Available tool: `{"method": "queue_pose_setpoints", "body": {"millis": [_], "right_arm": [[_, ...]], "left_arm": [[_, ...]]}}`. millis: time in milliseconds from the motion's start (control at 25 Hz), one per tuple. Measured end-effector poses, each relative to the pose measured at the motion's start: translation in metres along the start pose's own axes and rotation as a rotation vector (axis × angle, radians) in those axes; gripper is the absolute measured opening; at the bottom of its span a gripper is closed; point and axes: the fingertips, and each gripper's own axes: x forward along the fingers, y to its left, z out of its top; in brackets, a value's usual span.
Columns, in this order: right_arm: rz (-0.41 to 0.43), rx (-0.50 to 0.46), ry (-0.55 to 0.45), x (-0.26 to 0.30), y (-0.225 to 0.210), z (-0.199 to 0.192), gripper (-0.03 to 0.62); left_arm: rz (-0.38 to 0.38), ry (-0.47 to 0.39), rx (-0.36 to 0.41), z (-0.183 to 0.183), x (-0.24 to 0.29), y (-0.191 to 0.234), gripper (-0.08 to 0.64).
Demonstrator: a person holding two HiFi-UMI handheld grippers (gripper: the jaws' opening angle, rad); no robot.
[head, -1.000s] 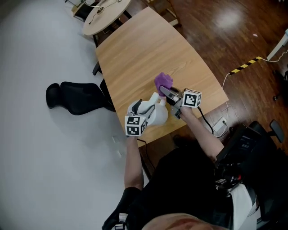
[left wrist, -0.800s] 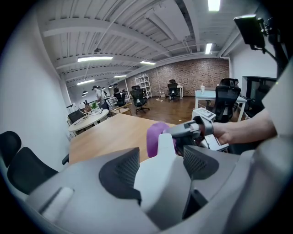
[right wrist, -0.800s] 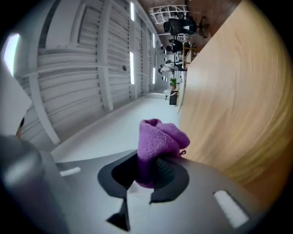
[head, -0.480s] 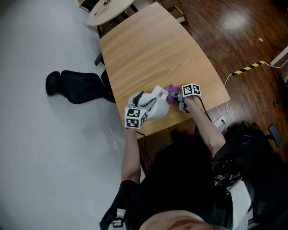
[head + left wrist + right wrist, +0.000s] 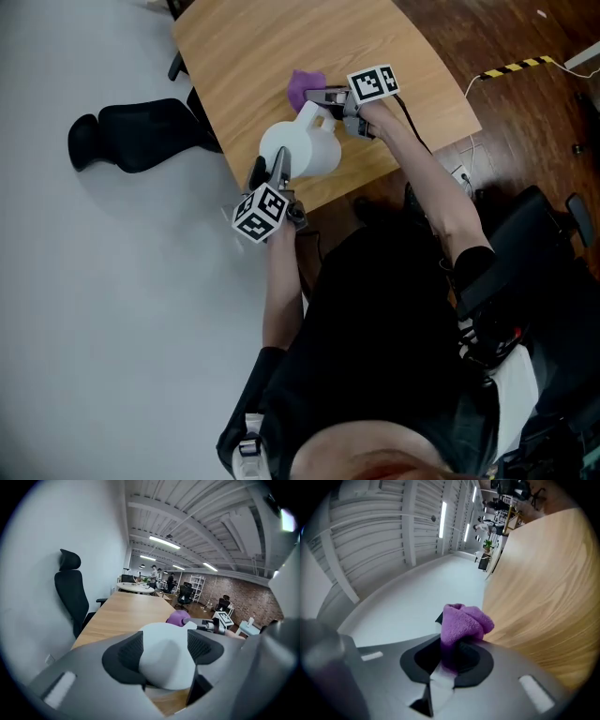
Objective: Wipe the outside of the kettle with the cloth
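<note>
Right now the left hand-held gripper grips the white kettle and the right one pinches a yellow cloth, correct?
No: the cloth is purple, not yellow; the right gripper view shows it pinched in the right hand-held gripper. The left hand-held gripper does grip the white kettle.

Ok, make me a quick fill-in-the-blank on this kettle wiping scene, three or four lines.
The right gripper is shut on a ____ cloth.
The left gripper clamps a ____ kettle.
The kettle is over a ____ table.
The office chair beside the table is ____.
Missing words: purple, white, wooden, black.
</note>
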Motion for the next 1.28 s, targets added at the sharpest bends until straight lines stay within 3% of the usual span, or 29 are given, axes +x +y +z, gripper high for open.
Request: {"method": "queue_pose_setpoints", "body": {"millis": [80,240,320,400,440,520,600,680,800,880,960,1080,1160,1280], "right_arm": [[0.021,0.063,0.02,0.001,-0.006,-0.008,0.049],[-0.027,0.083,-0.011,-0.02,-0.004,-0.062,0.048],[-0.101,0.116,-0.122,-0.036,-0.02,-0.083,0.051],[-0.176,0.202,-0.314,-0.064,-0.037,-0.082,0.051],[-0.173,0.234,-0.406,-0.08,-0.032,-0.076,0.051],[-0.05,0.186,-0.507,-0.095,0.02,-0.055,0.049],[0.112,0.058,-0.504,-0.089,0.088,-0.036,0.049],[0.161,0.004,-0.477,-0.075,0.108,-0.042,0.049],[0.083,0.045,-0.505,-0.079,0.057,-0.065,0.049],[-0.062,0.224,-0.502,-0.089,-0.014,-0.097,0.049],[-0.21,0.397,-0.457,-0.095,-0.085,-0.137,0.049],[-0.346,0.453,-0.309,-0.093,-0.141,-0.177,0.049],[-0.372,0.418,-0.256,-0.089,-0.132,-0.174,0.049],[-0.286,0.176,-0.28,-0.078,-0.03,-0.101,0.049]], "left_arm": [[-0.016,0.015,0.028,0.005,0.013,0.006,0.486],[-0.127,0.038,0.186,0.013,0.03,0.019,0.489],[-0.175,0.033,0.212,0.028,0.047,0.023,0.488],[-0.13,0.037,0.257,0.046,0.052,0.022,0.486],[-0.089,0.037,0.312,0.051,0.048,0.016,0.483],[-0.03,0.045,0.435,0.05,0.039,-0.002,0.483],[0.001,0.066,0.494,0.037,0.038,-0.014,0.485],[0.012,0.064,0.446,0.024,0.04,-0.014,0.482],[-0.001,0.024,0.375,0.016,0.039,-0.01,0.471],[-0.021,0.021,0.379,0.016,0.04,-0.012,0.474],[-0.042,0.021,0.388,0.017,0.041,-0.011,0.471],[-0.112,0.013,0.41,0.02,0.048,-0.012,0.474],[-0.174,0.037,0.425,0.025,0.053,-0.011,0.476],[-0.224,0.078,0.429,0.034,0.056,-0.011,0.477]]}}
